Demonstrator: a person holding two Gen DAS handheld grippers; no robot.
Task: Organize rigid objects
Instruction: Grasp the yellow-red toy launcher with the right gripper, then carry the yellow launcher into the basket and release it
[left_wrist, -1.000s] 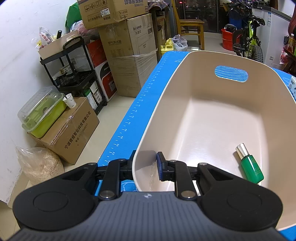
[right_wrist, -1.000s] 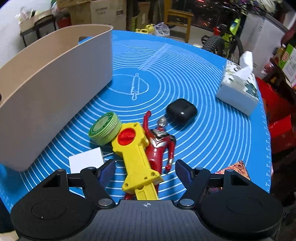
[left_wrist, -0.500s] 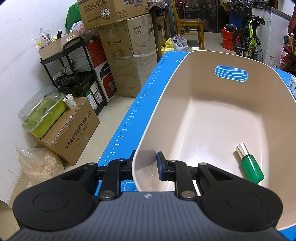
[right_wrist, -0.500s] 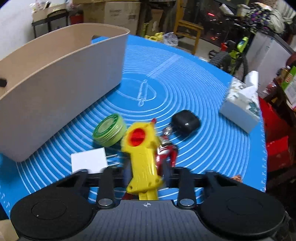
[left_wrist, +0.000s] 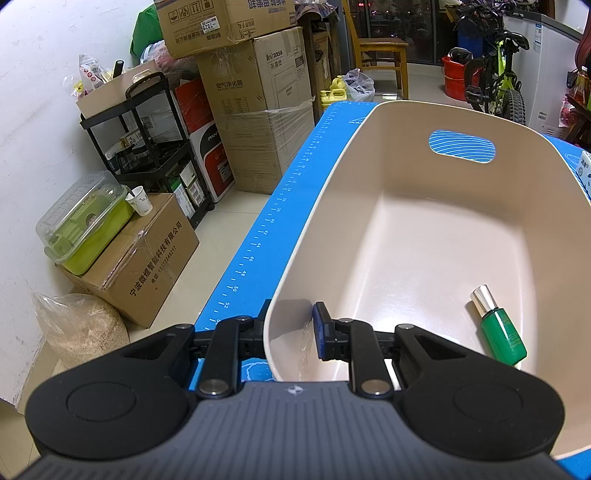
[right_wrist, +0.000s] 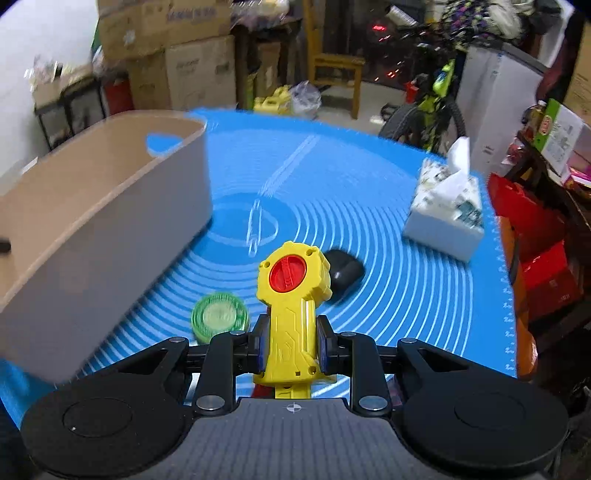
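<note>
Blue mat (right_wrist: 406, 295) under everything, cluttered storeroom behind. Beige bin (left_wrist: 424, 229) as landmark. My left gripper (left_wrist: 290, 330) pinching bin's near rim, one finger outside wall, other inside. Green bottle (left_wrist: 500, 328) lying inside bin. My right gripper (right_wrist: 290, 345) clamped on yellow toy launcher (right_wrist: 293, 295), right of bin, raised off mat. Green disc (right_wrist: 219, 317) and black case (right_wrist: 343, 273) on mat beside bin.

Glossy yellow plastic toy (right_wrist: 291, 306), smooth matt beige plastic bin (left_wrist: 424, 236), shiny green bottle (left_wrist: 503, 332) with metallic cap.
</note>
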